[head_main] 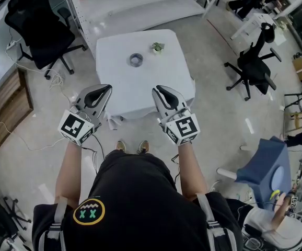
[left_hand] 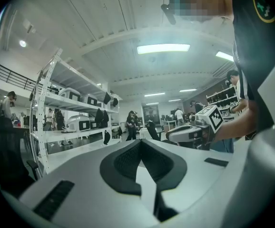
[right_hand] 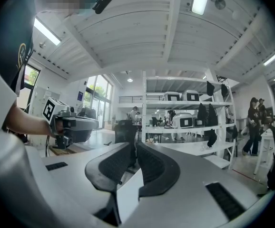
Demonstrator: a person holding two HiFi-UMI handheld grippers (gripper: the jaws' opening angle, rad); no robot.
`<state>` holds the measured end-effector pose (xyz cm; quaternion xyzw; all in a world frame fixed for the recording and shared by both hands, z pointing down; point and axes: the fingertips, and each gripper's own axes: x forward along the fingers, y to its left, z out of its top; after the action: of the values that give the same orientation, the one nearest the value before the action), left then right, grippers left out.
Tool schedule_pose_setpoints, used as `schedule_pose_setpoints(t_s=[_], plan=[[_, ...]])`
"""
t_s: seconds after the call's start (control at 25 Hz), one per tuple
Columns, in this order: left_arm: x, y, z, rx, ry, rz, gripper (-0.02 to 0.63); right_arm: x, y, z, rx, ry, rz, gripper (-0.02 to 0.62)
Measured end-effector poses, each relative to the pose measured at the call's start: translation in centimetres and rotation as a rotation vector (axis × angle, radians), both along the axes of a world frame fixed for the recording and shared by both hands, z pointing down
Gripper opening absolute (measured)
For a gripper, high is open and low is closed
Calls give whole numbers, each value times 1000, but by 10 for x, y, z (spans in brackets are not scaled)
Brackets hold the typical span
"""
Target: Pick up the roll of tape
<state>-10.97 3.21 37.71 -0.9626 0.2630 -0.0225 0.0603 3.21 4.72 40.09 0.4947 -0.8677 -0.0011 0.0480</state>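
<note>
Tape roll [head_main: 136, 59], a small grey ring, lies flat with its hole facing up on the white square tabletop [head_main: 140, 90], towards the far half. From the head view it sits at about 1 o'clock from my left claw [head_main: 107, 89] and 11 o'clock from my right claw [head_main: 158, 90], well apart from both. I judge the right one slightly nearer. A ring has no long axis to line up with, so the approach mostly needs a reach forward and down.

My left claw is closed with its tips meeting and nothing in it. My right claw shows only a thin slit between its pads, also with nothing in it.

Both gripper views look level across the room at shelving, so neither shows the roll or the tabletop. A small greenish object [head_main: 157, 47] lies near the roll at its 2 o'clock, too small to identify.
</note>
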Motion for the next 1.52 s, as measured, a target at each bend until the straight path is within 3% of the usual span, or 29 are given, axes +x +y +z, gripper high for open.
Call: schedule_pose_setpoints(t_s=[0.2,0.68,1.04,1.36,1.52], plan=[[0,-1,1,-6,-3,3,17,-2,0,1,-1,16,-6,96],[0,-2,0,3,2,-11,17,-4,0,1,-5,16,-35,271],[1,-4,0,-6,-1,-4,17,-8,-3,8,-31,42,-57,497],[1,-6,1,-9,-5,-12,17,-9,-6,14,-49,54,-69,596],[1,-7,1,-7,-4,-17,17,-10,-8,17,-59,64,-80,597]])
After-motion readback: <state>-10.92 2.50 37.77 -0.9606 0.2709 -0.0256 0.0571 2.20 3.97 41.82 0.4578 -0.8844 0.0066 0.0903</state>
